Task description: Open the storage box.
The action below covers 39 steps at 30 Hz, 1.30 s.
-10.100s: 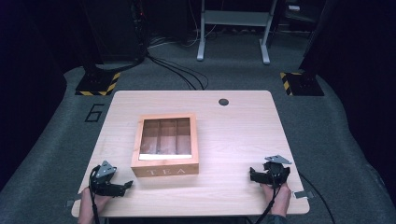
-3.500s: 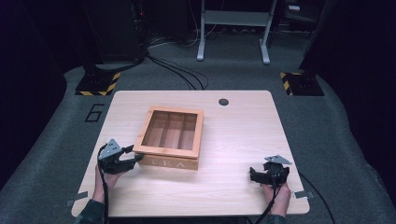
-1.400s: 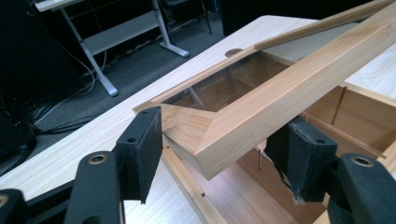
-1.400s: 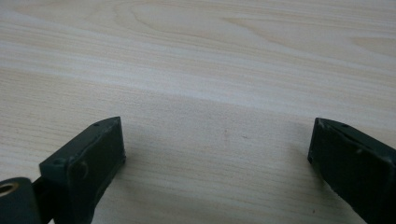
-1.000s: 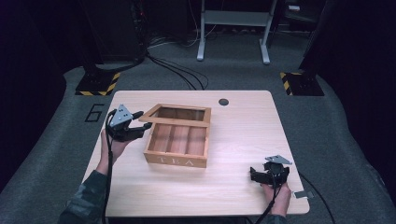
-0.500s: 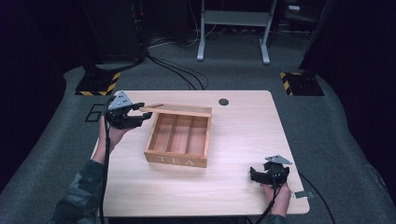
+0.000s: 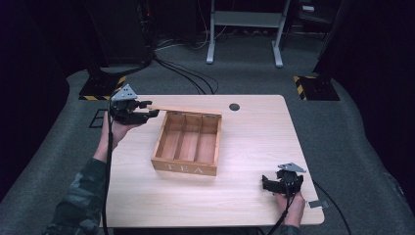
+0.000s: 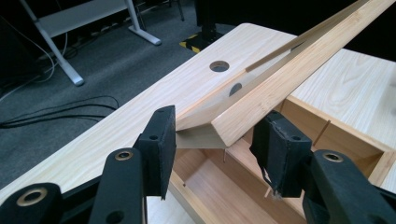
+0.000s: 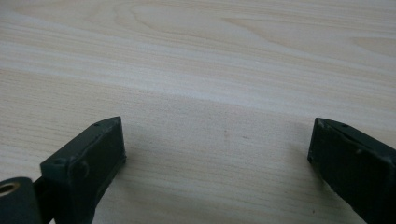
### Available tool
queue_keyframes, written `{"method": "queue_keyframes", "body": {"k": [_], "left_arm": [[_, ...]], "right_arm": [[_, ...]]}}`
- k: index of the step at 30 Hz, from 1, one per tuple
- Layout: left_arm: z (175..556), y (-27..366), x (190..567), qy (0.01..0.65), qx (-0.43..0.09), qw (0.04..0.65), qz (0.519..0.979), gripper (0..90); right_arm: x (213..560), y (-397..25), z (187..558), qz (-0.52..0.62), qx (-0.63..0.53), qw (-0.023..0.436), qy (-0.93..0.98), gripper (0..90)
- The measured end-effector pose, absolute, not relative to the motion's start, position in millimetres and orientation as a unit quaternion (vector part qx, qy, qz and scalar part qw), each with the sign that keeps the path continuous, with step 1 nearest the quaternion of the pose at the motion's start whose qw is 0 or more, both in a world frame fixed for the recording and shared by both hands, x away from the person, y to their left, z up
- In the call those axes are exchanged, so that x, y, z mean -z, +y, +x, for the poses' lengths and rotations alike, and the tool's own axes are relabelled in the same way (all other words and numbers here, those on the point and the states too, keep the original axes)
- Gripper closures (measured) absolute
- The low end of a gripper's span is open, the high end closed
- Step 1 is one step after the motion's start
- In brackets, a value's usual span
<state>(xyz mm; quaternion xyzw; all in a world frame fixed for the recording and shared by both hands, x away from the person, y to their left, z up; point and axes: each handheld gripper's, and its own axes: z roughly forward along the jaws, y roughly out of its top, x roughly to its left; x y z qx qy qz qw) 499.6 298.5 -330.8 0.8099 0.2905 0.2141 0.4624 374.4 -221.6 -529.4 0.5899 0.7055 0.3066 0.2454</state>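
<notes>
A wooden box (image 7: 183, 168) marked TEA sits mid-table, with three empty compartments showing inside. Its hinged lid (image 7: 186, 109) stands raised along the far edge. My left gripper (image 7: 150, 109) is at the lid's left corner, shut on it. In the left gripper view the lid's corner (image 8: 289, 70) lies between my two jaws (image 8: 217, 144), above the open box (image 8: 345, 135). My right gripper (image 7: 266, 185) rests open on the table near the front right corner. Bare tabletop lies between its jaws (image 9: 217, 144).
The light wood table (image 7: 254, 142) has a round cable hole (image 7: 234, 106) near its far edge, right of the lid. Beyond the table, cables (image 7: 186, 78) and a desk frame (image 7: 244, 29) are on the grey carpet.
My left gripper has moved up and toward the far left corner, swinging the lid from partly raised to wide open. The right gripper has stayed put.
</notes>
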Motion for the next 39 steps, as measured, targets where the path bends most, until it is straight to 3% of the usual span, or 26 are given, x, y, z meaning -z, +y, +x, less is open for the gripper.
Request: {"method": "queue_keyframes", "body": {"k": [16, 39], "left_arm": [[522, 297, 313, 0.289, -0.204, 0.450, 0.820, 52.8], [526, 296, 310, 0.289, -0.205, 0.448, 0.821, 53.4]], "right_arm": [[529, -221, 374, 0.591, -0.307, 0.245, 0.705, 3.3], [529, -221, 374, 0.590, -0.306, 0.246, 0.705, 3.3]]}}
